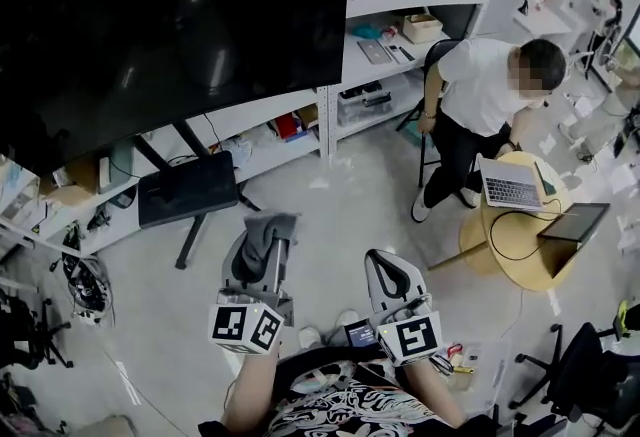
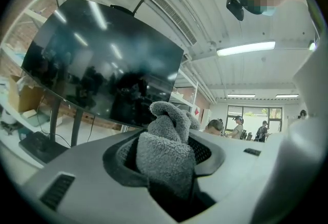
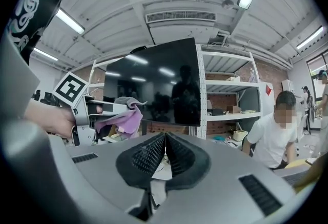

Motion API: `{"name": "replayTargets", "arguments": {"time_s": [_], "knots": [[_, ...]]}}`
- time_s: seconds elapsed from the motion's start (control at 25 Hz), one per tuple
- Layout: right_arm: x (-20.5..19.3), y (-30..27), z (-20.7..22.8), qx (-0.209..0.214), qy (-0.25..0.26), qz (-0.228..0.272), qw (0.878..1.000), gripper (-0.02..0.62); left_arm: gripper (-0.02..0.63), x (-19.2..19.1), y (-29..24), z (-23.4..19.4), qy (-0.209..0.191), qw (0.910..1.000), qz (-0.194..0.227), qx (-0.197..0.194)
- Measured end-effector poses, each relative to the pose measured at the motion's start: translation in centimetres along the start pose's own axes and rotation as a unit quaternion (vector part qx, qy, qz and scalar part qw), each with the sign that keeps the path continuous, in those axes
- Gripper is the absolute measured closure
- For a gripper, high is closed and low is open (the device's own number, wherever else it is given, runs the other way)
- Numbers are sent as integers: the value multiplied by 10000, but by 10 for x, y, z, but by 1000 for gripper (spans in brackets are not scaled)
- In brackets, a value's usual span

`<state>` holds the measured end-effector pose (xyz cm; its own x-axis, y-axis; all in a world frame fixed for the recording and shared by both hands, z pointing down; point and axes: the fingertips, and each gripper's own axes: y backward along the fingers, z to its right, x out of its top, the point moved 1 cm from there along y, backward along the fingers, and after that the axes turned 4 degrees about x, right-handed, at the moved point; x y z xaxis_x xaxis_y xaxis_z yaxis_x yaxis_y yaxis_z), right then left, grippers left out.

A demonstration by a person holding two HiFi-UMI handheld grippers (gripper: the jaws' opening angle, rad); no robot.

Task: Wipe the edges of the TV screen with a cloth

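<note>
A large black TV screen [image 1: 170,20] stands on a stand at the upper left of the head view and fills the left gripper view as the TV screen [image 2: 102,74]. My left gripper [image 1: 268,230] is shut on a grey fleecy cloth [image 2: 166,154], below the screen's lower edge and apart from it. The cloth [image 1: 262,235] bunches out of the jaws. My right gripper [image 1: 392,270] is shut with nothing in it; its pads [image 3: 165,154] meet. In the right gripper view the left gripper [image 3: 110,110] with the cloth [image 3: 123,118] shows at left, before the TV screen [image 3: 159,84].
White shelving [image 1: 400,35] with boxes stands right of the TV. A person in a white shirt [image 1: 480,90] sits by a round table [image 1: 520,225] with a laptop [image 1: 512,187]. A black keyboard case [image 1: 187,187] rests on the TV stand. Office chairs [image 1: 575,365] stand at the lower right.
</note>
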<state>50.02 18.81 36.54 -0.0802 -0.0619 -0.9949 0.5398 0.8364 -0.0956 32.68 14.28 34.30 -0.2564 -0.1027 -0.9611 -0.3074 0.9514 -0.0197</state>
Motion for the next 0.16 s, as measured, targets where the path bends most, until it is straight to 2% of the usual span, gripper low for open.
{"name": "replayTargets", "arguments": {"time_s": [0.16], "knots": [[4,0,-1,72,189,32,9998,566,411,-4,1,-2,123,9998,121,-50]]}}
